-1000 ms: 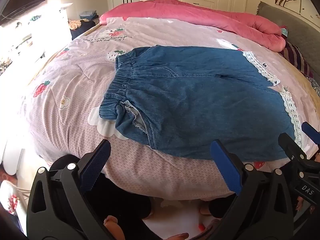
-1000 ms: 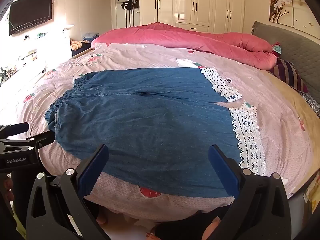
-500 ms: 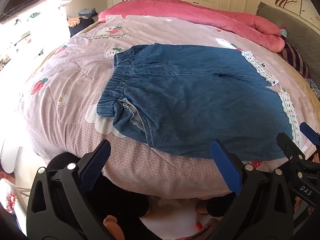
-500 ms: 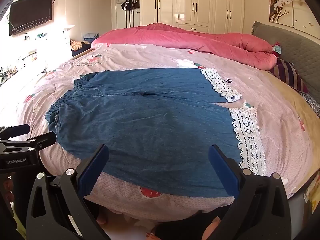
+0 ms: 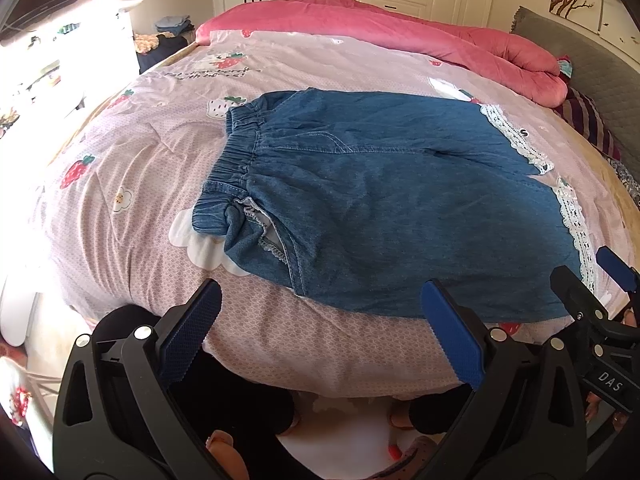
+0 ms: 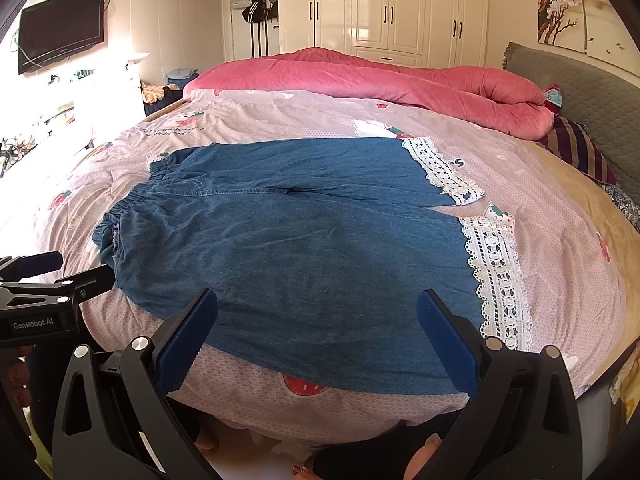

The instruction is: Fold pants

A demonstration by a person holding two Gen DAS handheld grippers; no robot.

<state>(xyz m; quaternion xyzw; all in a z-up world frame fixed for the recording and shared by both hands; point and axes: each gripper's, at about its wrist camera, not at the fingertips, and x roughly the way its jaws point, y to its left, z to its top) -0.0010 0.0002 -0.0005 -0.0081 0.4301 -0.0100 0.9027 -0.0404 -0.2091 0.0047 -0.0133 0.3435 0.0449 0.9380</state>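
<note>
Blue denim pants [image 5: 392,200] with white lace hems [image 6: 496,276] lie spread flat on the pink bed cover, elastic waistband [image 5: 236,152] to the left, legs to the right. The near waistband corner is bunched and turned over. They also fill the middle of the right wrist view [image 6: 300,248]. My left gripper [image 5: 320,320] is open and empty, held just short of the pants' near edge by the waist end. My right gripper [image 6: 316,320] is open and empty, over the near edge of the near leg. Each gripper shows in the other's view: the right one [image 5: 600,280], the left one [image 6: 60,276].
The pink strawberry-print bed cover [image 5: 140,184] drops off at its near edge. A rolled pink quilt [image 6: 400,80] lies along the far side. A striped pillow [image 6: 576,148] and grey headboard [image 6: 592,92] are at right. White wardrobes [image 6: 400,8] stand behind, a TV [image 6: 60,28] at left.
The left gripper has tilted down and edged closer to the bed, so the pants sit lower in its view. The right gripper has barely moved. Both stay open.
</note>
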